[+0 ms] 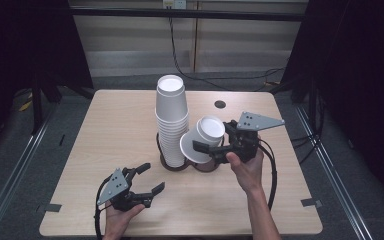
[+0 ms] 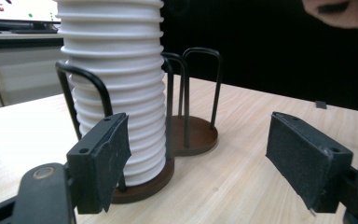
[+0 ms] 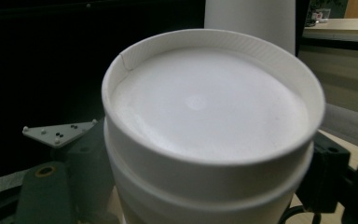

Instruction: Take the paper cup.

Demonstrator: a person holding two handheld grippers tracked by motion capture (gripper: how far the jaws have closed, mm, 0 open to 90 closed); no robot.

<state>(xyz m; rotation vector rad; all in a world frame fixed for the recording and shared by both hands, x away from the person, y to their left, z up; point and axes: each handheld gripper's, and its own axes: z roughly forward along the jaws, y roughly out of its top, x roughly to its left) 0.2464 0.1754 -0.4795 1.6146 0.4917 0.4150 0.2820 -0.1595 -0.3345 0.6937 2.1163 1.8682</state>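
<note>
A paper cup (image 1: pixel 203 138), bottom up and tilted, is gripped by the right gripper (image 1: pixel 211 148) above the holder's empty ring (image 1: pixel 207 166) beside the cup stack (image 1: pixel 171 120), to be lowered squarely, while the left gripper (image 1: pixel 147 178) rests empty, jaws apart.

A pale wood-grain surface (image 1: pixel 110 150) with rounded corners stands on a grey floor (image 1: pixel 25 165). Near its middle sits a dark brown cup holder (image 2: pixel 186 140) with two round bases side by side and upright black wire loops. A tall stack of upturned white paper cups (image 1: pixel 171 120) fills the left base. A small dark round hole (image 1: pixel 220 104) marks the far side.
</note>
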